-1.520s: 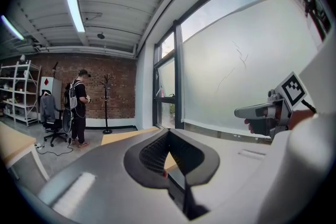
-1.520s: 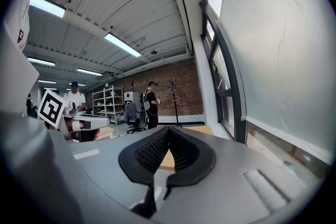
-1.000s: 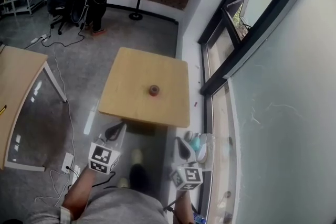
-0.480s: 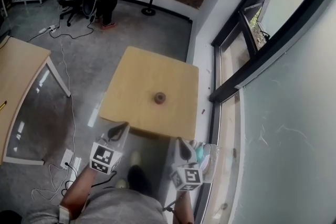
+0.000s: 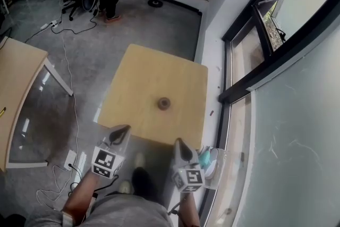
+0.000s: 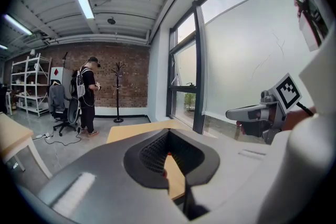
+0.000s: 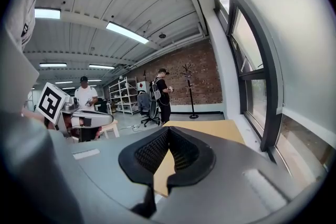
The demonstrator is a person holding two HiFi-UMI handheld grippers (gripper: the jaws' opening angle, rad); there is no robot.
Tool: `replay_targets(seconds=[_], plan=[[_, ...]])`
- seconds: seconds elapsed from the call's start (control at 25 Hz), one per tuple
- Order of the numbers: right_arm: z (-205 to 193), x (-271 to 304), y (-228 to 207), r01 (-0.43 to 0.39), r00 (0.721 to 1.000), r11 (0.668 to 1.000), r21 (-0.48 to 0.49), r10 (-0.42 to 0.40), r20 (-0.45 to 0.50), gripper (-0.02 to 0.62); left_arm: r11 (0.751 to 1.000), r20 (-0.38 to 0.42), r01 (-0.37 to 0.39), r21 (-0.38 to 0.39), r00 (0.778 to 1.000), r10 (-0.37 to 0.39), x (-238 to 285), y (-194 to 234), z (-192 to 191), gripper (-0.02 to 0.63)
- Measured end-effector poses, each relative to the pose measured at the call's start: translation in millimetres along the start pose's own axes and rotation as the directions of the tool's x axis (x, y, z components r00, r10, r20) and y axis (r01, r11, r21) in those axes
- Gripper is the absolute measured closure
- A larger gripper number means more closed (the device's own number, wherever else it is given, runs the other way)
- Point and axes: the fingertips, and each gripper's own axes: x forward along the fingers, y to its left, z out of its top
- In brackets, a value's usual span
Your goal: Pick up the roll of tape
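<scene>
the tape (image 5: 163, 103) lies flat, hole up, mid-table (image 5: 139, 74), well apart on the far side of both claws and between them; left claw (image 5: 122, 132) and right claw (image 5: 179, 144) are clenched, empty; right looks slightly nearer.

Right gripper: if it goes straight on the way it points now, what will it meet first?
Probably the near edge of the wooden table, just ahead of the right gripper. The roll of tape sits farther on, a little left of that line. Height is hard to judge.
</scene>
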Motion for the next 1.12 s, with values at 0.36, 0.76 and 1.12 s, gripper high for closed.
replay_targets(seconds=[0.36, 0.76, 1.12], plan=[[-16, 45, -17, -0.025, 0.998, 0.999, 0.024, 0.026, -0.059, 0.582, 1.0, -0.077, -0.008, -0.027, 0.997, 0.006, 41, 12, -31, 0.607], [-46, 81, -37, -0.057, 0.987, 0.998, 0.022, 0.06, -0.149, 0.583, 0.998, -0.139, -0.038, -0.044, 0.99, 0.032, 70, 22, -58, 0.607], [-63, 112, -48, -0.078, 0.978, 0.996, 0.03, 0.083, -0.19, 0.583, 0.998, -0.182, -0.035, -0.05, 0.983, 0.025, 95, 25, -70, 0.607]])
